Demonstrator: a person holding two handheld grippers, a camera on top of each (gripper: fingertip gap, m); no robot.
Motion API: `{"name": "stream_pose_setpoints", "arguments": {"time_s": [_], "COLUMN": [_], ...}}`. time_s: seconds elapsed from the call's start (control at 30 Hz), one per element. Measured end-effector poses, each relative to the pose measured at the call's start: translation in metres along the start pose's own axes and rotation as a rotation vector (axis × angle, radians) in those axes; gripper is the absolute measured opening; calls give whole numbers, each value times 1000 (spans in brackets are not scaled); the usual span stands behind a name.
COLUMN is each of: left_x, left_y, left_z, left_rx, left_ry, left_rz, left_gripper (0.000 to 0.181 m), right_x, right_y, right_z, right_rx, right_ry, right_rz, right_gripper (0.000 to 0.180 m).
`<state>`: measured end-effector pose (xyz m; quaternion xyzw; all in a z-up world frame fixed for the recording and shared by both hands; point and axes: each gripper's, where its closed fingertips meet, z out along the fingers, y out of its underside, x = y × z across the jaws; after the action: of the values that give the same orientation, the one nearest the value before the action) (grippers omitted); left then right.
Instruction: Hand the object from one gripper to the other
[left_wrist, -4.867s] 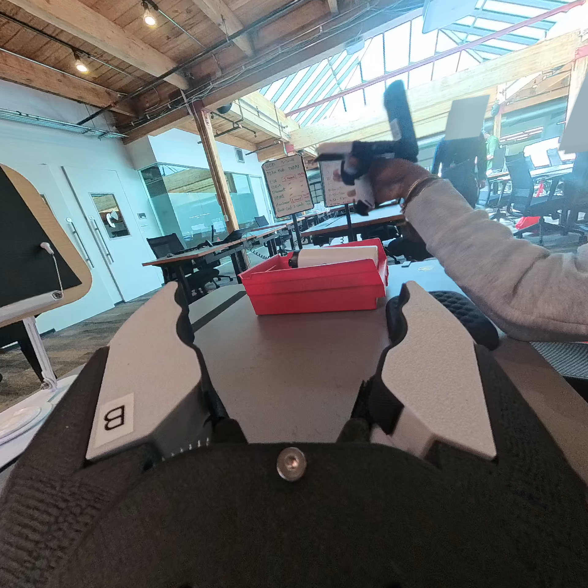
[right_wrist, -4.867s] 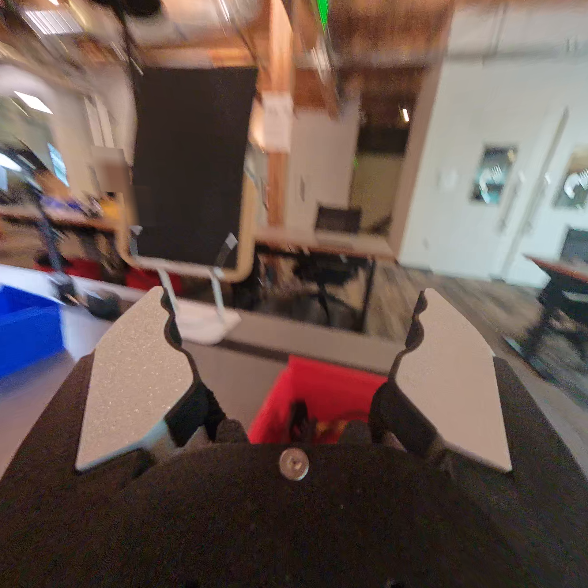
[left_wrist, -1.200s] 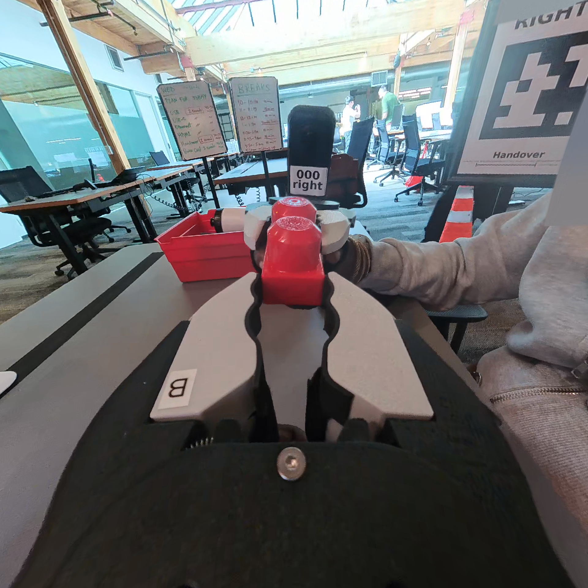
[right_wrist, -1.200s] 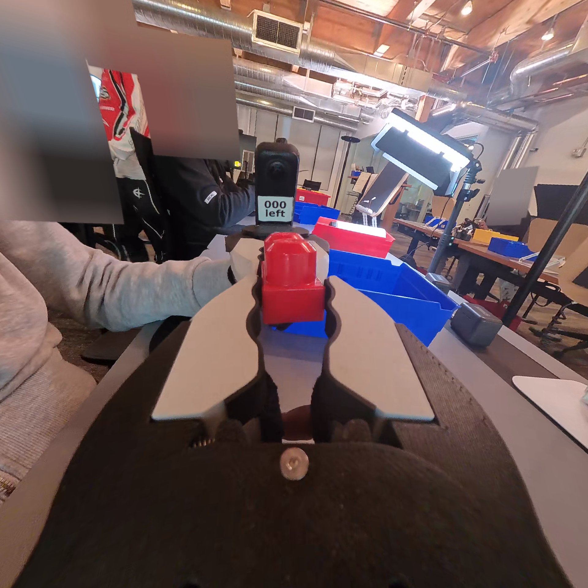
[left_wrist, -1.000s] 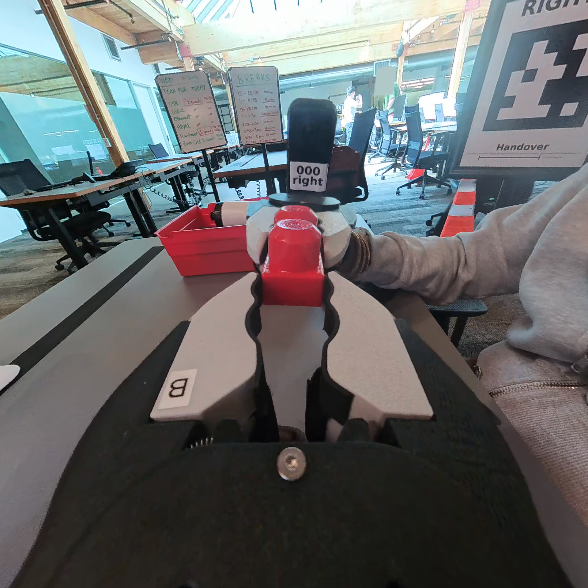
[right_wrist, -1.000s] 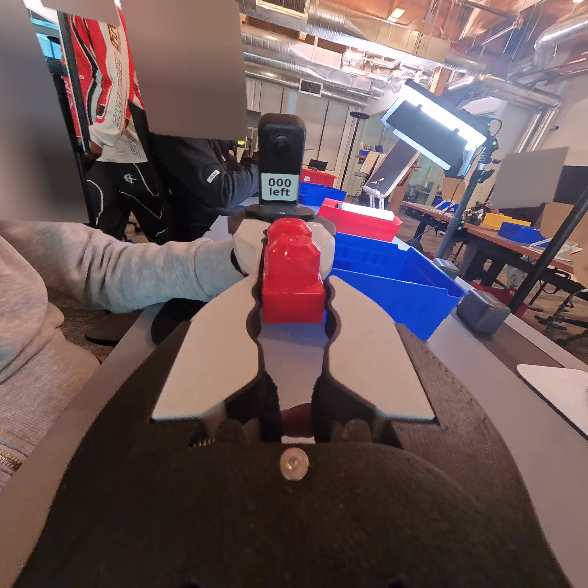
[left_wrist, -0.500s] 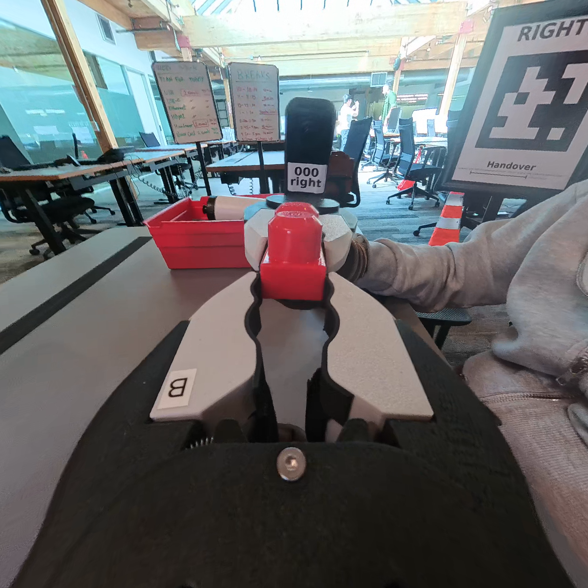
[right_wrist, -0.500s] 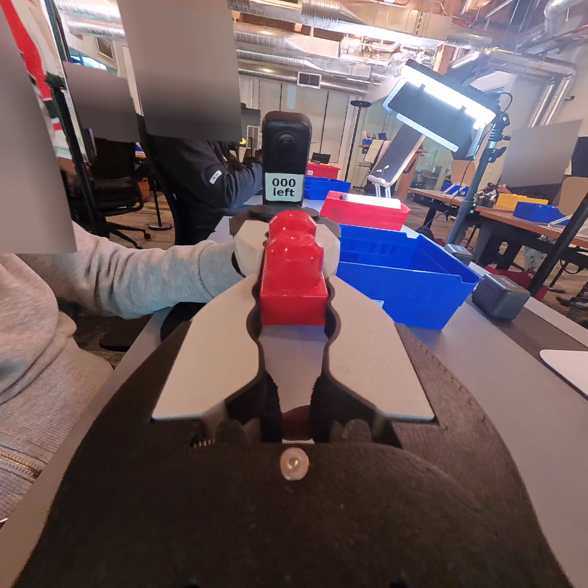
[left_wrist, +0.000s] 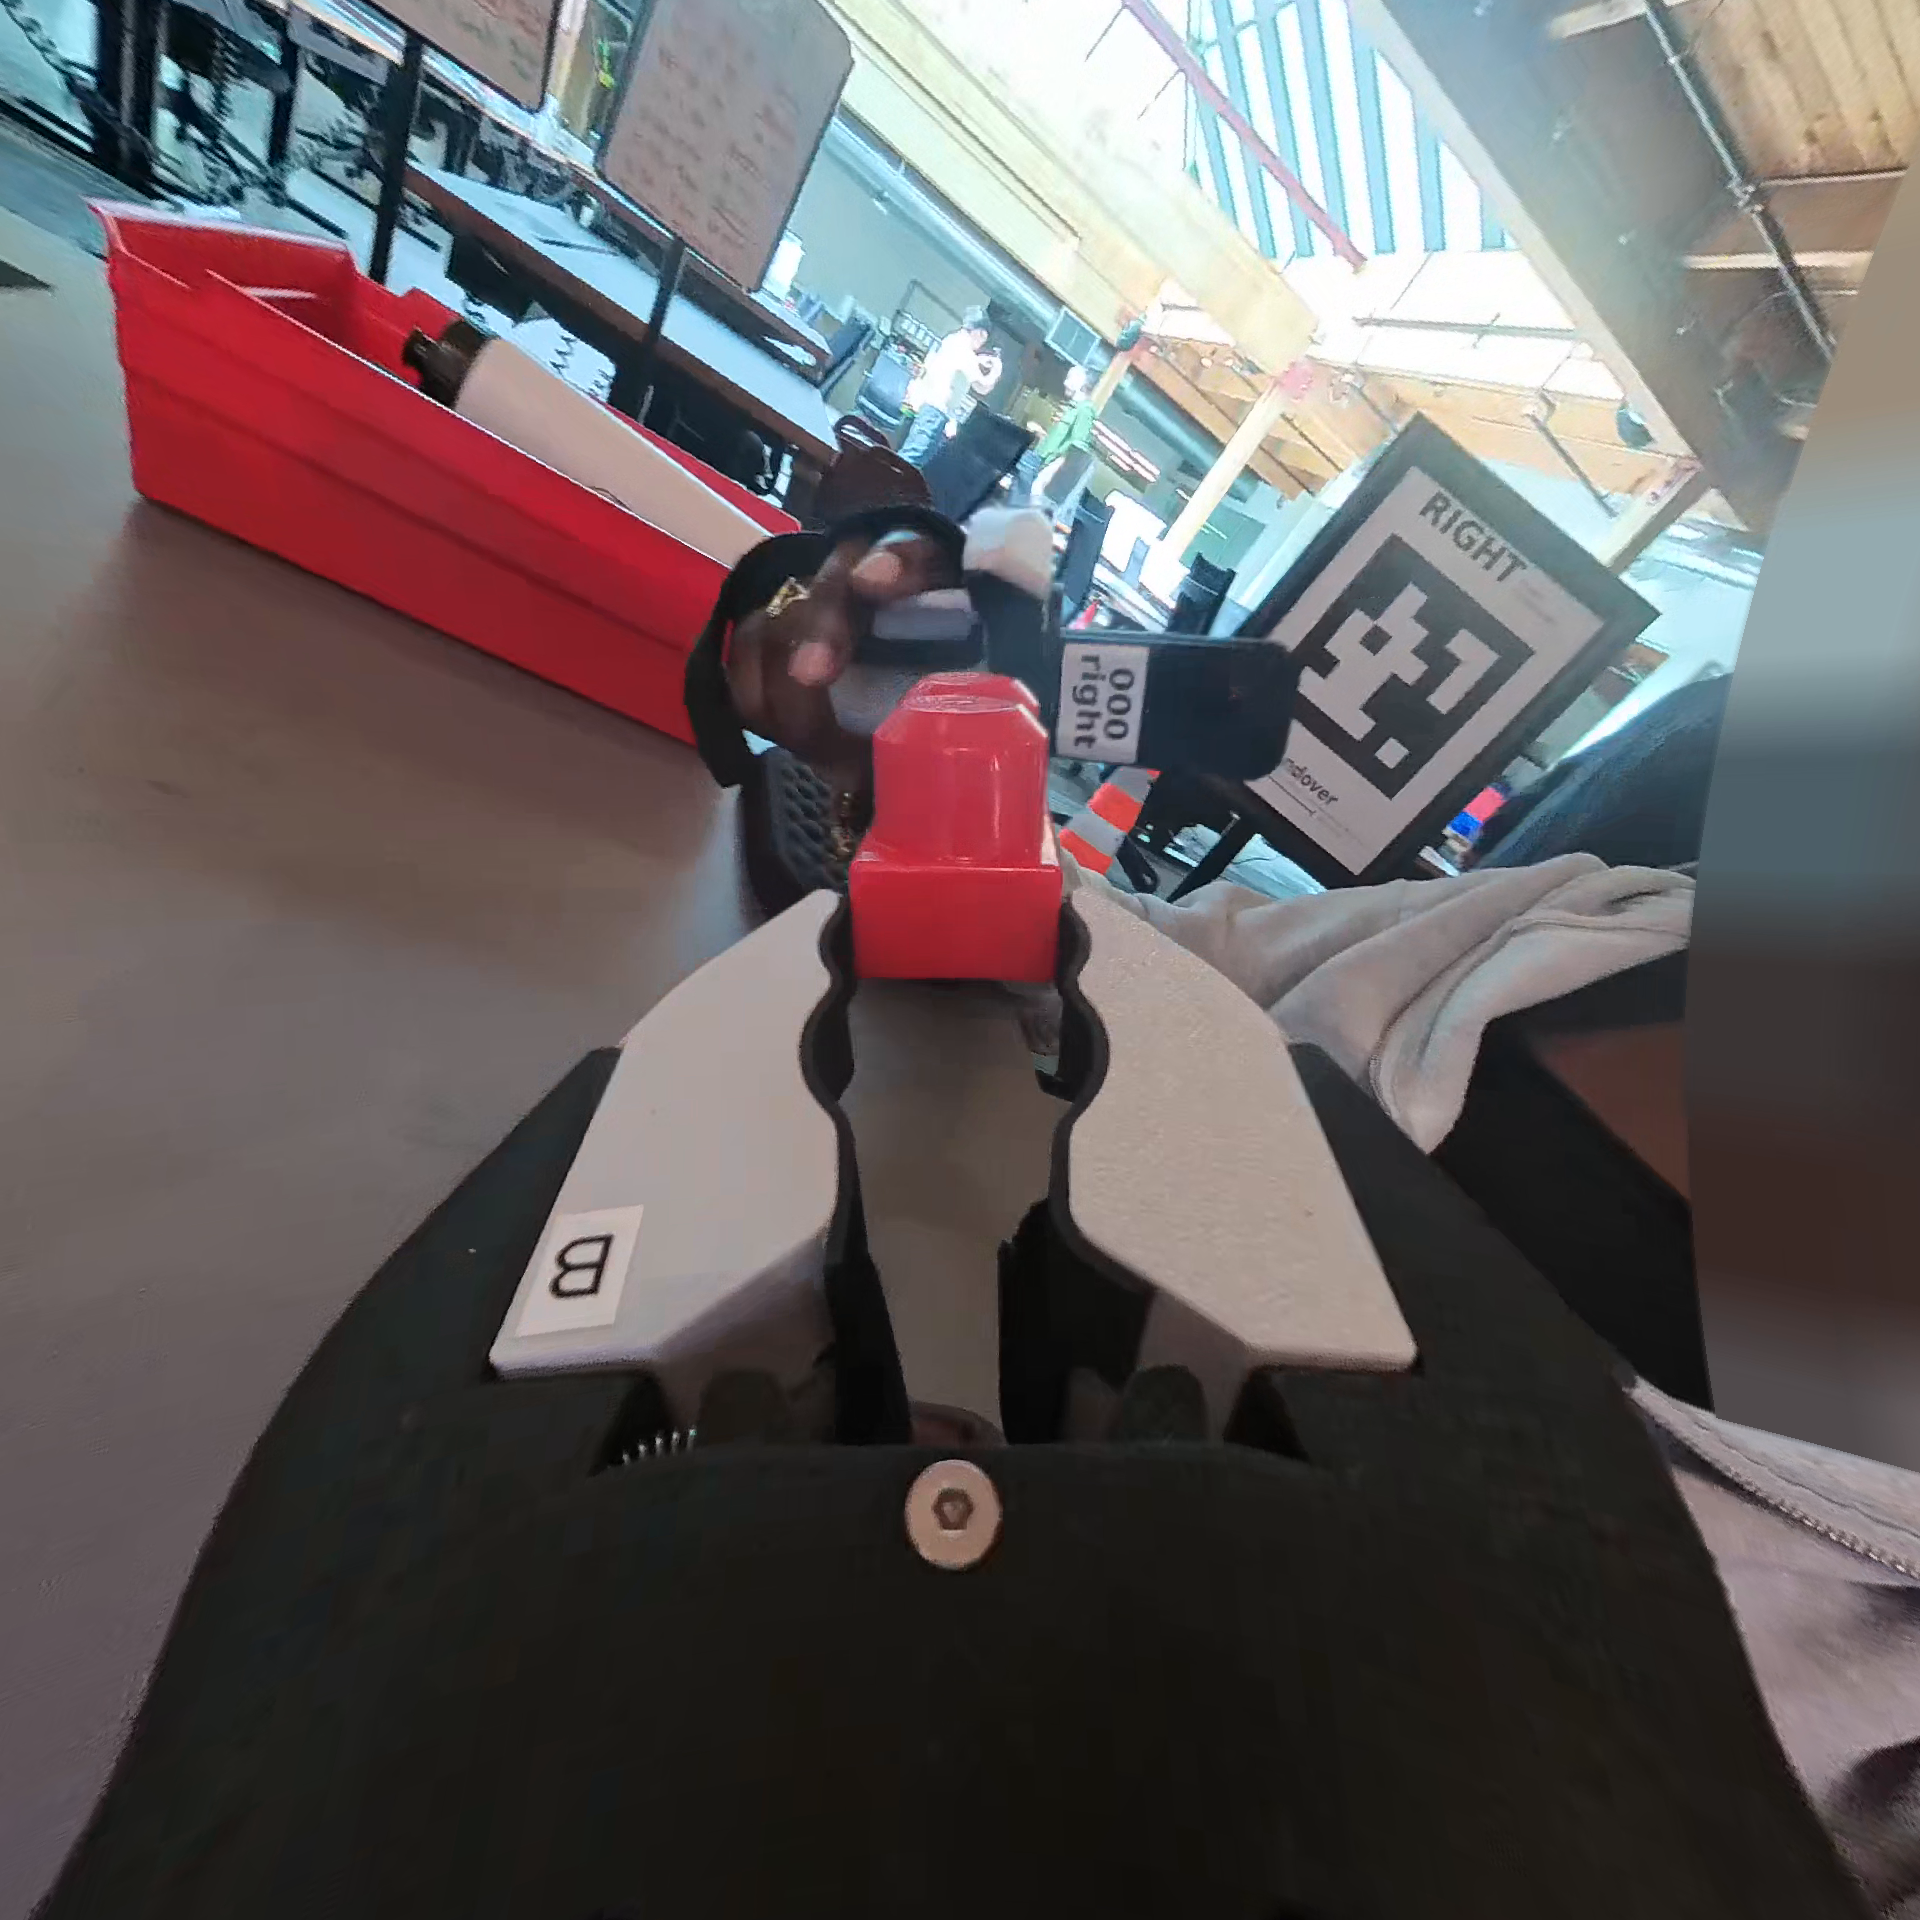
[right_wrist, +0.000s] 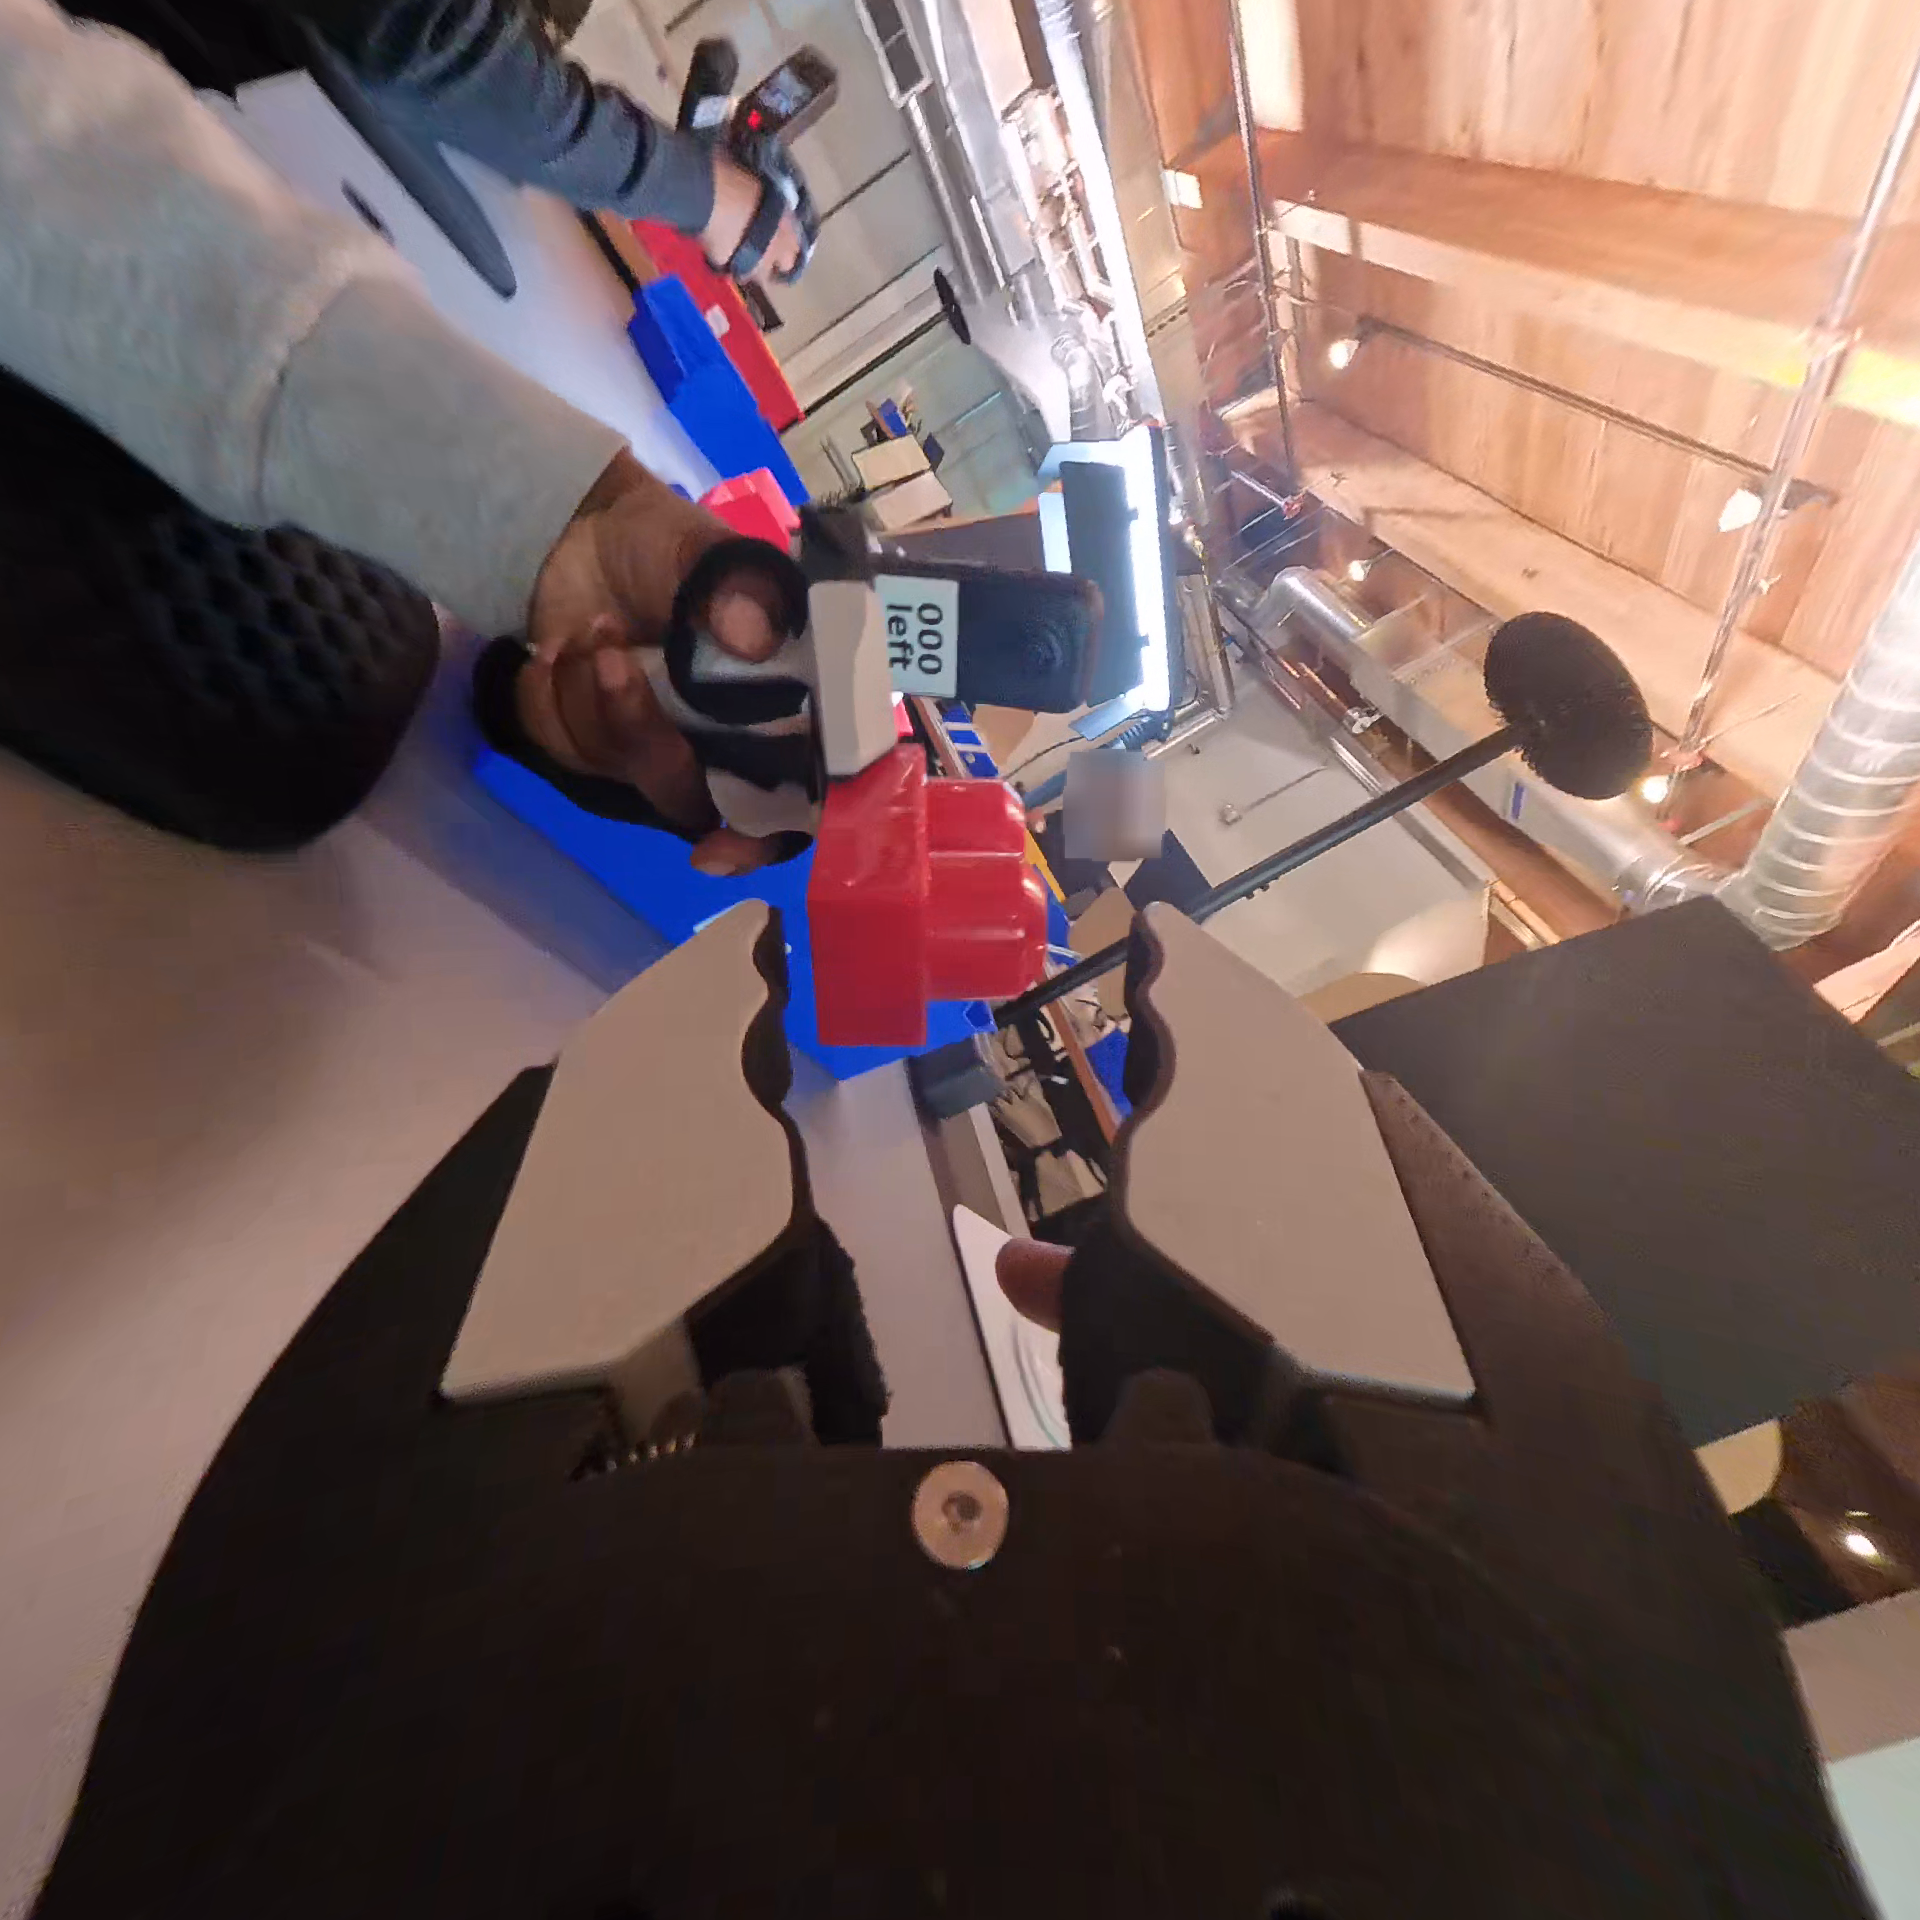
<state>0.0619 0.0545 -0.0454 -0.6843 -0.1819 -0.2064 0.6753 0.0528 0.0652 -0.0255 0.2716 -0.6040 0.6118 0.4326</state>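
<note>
At the upper left of the left wrist view a red bin (left_wrist: 416, 520) sits on the grey table (left_wrist: 312, 935) with a white cylinder (left_wrist: 582, 447) lying in it. Toward the centre, the left gripper (left_wrist: 956, 945) is clamped on the square base of the red block (left_wrist: 956, 862), its two grey fingers (left_wrist: 727, 1122) pressed against the block's sides and the rounded stud pointing away from the camera. Just behind the block, the other tool is turned on its side in a hand (left_wrist: 800, 665).

In the right wrist view the same red block (right_wrist: 914, 894) floats at centre frame, carried by the far tool at the upper left. The right gripper (right_wrist: 951, 935) is spread wide, its fingers (right_wrist: 665, 1143) flanking the block without touching it, and it has hold of nothing.

Judging by this, the handover is essentially made: the left tool alone carries the block. What seems left is for the right tool to draw clear.
</note>
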Motion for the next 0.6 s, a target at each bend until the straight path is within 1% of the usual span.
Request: {"name": "stream_pose_setpoints", "arguments": {"time_s": [0.03, 0.07, 0.1, 0.17, 0.2, 0.27, 0.3, 0.33, 0.4, 0.43, 0.5, 0.6], "left_x": [2, 2, 2, 4, 5, -1, -2, -2, 1, 5, 12, 6], "left_y": [2, 3, 4, 1, -2, -11, -14, -16, -17, -18, -20, -21], "left_z": [2, 3, 3, 3, 3, -1, -3, -5, -5, -3, 2, 3], "left_rx": [-9, -16, -20, -8, 9, 54, 68, 78, 76, 83, 112, 115], "left_ry": [13, 17, 16, 22, 15, -81, -131, -178, -243, -243, -212, -226], "left_rz": [-3, -4, 4, 63, 116, 269, 378, 494, 686, 726, 709, 647], "left_gripper": [36, 36, 36, 37, 40, 63, 74, 78, 78, 78, 73, 66], "right_x": [-4, -7, -8, -6, -5, -1, 0, 0, -1, -1, -1, -5], "right_y": [2, 4, 5, 3, 2, 0, 2, 3, 0, 0, 1, -1], "right_z": [2, 3, 4, 5, 4, 3, 3, 3, 1, 1, 2, 3], "right_rx": [-15, -29, -39, -31, -17, 17, 26, 35, 90, 109, 109, 101], "right_ry": [-8, -19, -13, -9, -22, -63, -107, -160, -249, -266, -267, -290], "right_rz": [-32, -57, -72, -37, 29, 237, 386, 549, 799, 860, 889, 885], "right_gripper": [60, 50, 45, 44, 44, 44, 44, 44, 44, 44, 44, 44]}}
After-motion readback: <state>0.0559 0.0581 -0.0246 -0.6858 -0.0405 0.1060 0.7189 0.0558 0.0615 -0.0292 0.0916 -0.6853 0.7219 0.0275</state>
